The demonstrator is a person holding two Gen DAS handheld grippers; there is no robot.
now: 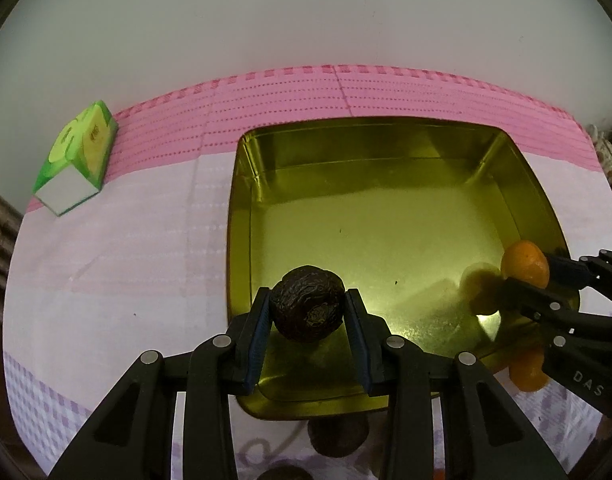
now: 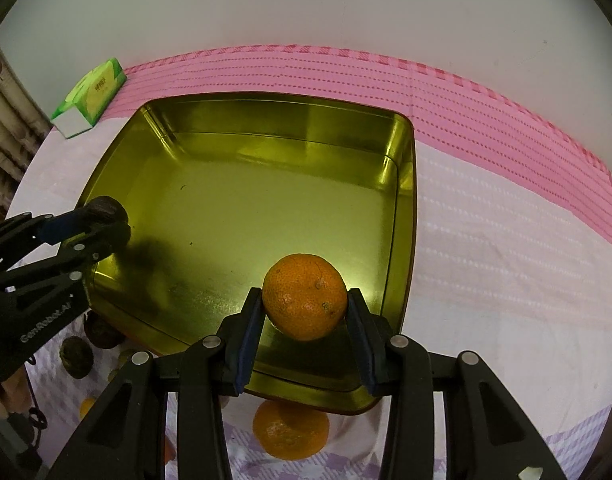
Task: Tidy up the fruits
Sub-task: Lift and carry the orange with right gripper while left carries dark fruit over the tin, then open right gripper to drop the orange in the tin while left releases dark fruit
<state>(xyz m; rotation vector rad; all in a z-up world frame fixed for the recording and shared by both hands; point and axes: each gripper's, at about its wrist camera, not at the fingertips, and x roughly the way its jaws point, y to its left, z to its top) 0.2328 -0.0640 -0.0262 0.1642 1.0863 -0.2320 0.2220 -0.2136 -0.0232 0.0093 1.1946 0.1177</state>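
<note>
1. Left tongs (image 1: 308, 312): clamped on a dark wrinkled fruit (image 1: 312, 304), pressed on both flanks by the blue pads. The fruit is held over the near-left corner of the gold tin (image 1: 386, 152), just inside its near wall.
2. Right tongs (image 2: 305, 304): clamped on an orange (image 2: 305, 296), held over the near-right part of the same tin, close to its right wall.
3. Gold tin: open, square, shallow; nothing is seen lying on its floor. It is set on a surface covered by a pink and white cloth (image 2: 506, 220).
4. Deciding relation: each fruit is held directly above the tin floor, so the tin lies below and ahead of both tongs. A drop of either fruit is judged to call for lowering and release only, with no sideways travel.
5. Spacing: the two tongs are kept at opposite near corners, well apart.
6. Remaining stock: a second orange (image 2: 290, 430) and more dark fruits (image 2: 76, 356) are seen on the cloth, outside the near wall.
7. Green box (image 1: 76, 160): far left, apart from the tin.
</note>
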